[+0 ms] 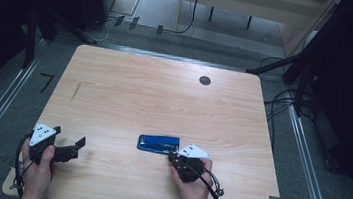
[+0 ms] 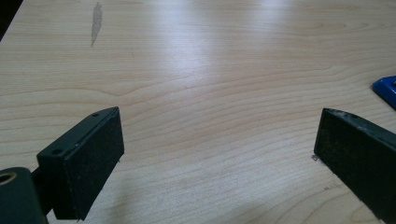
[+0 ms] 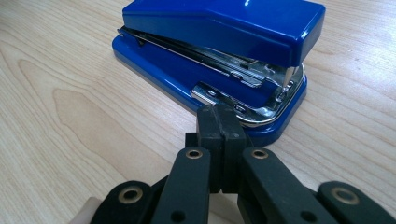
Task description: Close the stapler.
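A blue stapler (image 1: 158,144) lies flat on the wooden table (image 1: 164,98), near its front middle. My right gripper (image 1: 173,156) is just right of it, held in a hand. In the right gripper view its jaws are pressed together with nothing between them, and the gripper (image 3: 220,122) tips sit against the stapler (image 3: 219,42) at its hinge end, by the metal base. My left gripper (image 1: 75,149) rests near the front left corner, apart from the stapler. In its own view the left gripper (image 2: 219,154) stands wide open over bare wood, with a stapler (image 2: 386,88) corner at the right edge.
A dark round hole (image 1: 205,80) sits in the tabletop at the back right. A grey scuff (image 1: 75,91) marks the wood at the left. Cables and metal rails run along the floor around the table, and a pale wooden bench stands behind it.
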Motion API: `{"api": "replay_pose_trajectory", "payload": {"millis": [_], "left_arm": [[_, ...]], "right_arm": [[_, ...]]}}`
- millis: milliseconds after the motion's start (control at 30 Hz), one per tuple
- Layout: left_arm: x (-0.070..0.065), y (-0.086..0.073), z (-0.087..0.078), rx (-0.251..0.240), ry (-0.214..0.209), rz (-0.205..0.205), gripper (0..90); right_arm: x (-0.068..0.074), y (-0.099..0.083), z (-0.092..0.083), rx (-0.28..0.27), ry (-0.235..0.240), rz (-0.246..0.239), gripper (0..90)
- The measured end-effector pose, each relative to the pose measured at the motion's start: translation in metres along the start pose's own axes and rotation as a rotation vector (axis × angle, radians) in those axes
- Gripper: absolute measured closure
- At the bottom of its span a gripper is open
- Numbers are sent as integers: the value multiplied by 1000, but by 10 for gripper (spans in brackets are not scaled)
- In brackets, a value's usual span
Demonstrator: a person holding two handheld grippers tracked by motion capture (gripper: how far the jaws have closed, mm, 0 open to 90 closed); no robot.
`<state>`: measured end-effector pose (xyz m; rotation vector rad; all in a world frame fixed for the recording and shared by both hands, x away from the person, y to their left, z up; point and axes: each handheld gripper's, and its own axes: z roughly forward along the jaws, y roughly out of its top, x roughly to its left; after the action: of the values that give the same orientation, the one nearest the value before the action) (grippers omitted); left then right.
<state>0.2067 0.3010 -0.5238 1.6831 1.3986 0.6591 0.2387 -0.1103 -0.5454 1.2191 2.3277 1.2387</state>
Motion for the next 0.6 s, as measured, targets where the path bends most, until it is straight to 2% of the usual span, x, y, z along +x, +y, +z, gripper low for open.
{"api": "replay_pose_trajectory", "payload": {"millis": [267, 400, 433, 467, 600], "left_arm": [[0, 0, 0, -3, 0, -2, 24], [1, 0, -1, -6, 2, -8, 26], [1, 0, 0, -5, 1, -8, 26], [1, 0, 0, -3, 0, -5, 26], [0, 0, 0, 0, 5, -1, 26]], "right_arm": [[-4, 0, 0, -1, 19, 25, 900], [-9, -3, -8, -65, 27, 41, 900], [-11, -5, -11, -71, 26, 50, 863], [-13, -5, -14, -79, 27, 60, 783], [-24, -5, -29, -112, 31, 97, 705]]}}
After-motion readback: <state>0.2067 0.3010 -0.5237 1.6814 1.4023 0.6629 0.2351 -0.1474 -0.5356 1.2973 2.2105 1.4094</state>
